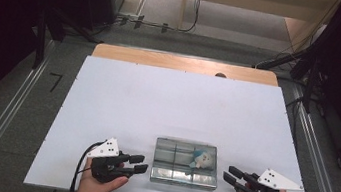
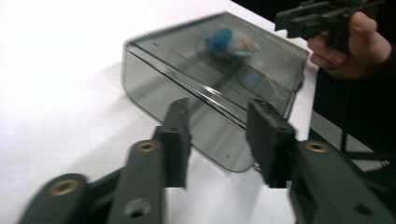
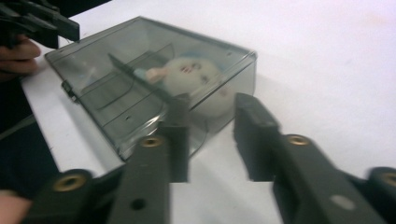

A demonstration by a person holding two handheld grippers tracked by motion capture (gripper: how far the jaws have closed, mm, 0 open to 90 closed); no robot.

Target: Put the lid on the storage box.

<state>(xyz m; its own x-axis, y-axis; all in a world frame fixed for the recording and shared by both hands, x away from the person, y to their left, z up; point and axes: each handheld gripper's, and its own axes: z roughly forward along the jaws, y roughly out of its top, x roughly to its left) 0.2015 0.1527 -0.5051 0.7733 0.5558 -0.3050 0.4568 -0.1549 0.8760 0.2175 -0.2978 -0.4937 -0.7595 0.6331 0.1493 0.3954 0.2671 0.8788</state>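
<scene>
One white table [image 1: 177, 102] carries one clear, smoke-tinted plastic box [image 1: 185, 164], lid closed, toward 6 o'clock on the board. Inside it sits one small round plush toy [image 1: 202, 158], white with a blue top, in the compartment toward 3 o'clock. Two hand-held grippers flank the box: the left gripper [image 1: 138, 165] at its 9 o'clock, the right gripper [image 1: 229, 175] at its 3 o'clock. Two hands hold them, one each.

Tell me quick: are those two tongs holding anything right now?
Left tongs: open, holding nothing, beside the clear box.
Right tongs: open, holding nothing, on the box's other side.
</scene>
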